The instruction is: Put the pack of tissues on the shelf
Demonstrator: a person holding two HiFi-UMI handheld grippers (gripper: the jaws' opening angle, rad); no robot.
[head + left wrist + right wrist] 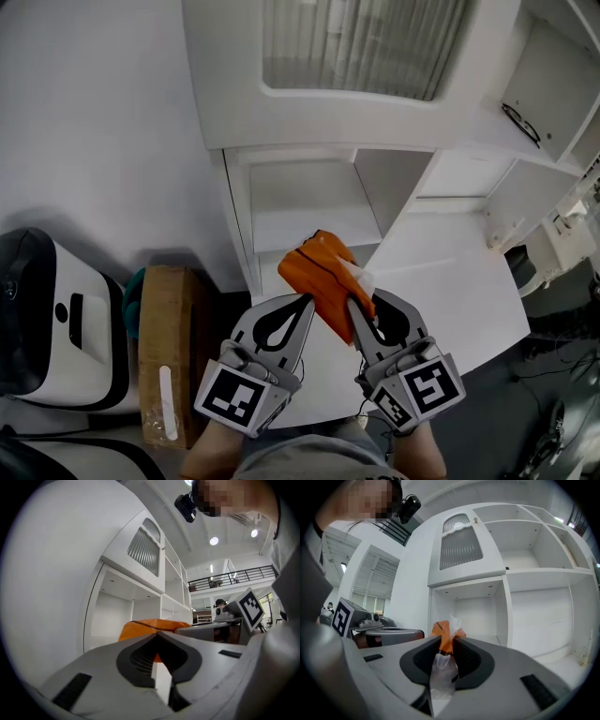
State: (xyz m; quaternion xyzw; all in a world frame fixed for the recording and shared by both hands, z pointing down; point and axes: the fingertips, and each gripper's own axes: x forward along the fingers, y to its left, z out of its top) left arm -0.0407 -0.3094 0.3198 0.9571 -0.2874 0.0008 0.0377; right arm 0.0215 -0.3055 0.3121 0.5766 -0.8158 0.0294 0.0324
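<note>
Item: pack (323, 277) | place: in the air between both grippers, before the shelf (309, 225) | left gripper (307, 302): jaws pinched on its orange edge | right gripper (356, 305): jaws clamped on its wrapper end | handling: likely light, soft, slippery film; hold by edges

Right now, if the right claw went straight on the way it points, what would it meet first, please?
The right claw, gripping the pack of tissues, points into the open lower compartment of the white shelf. The way looks free up to its back wall, though depth is hard to judge.
</note>
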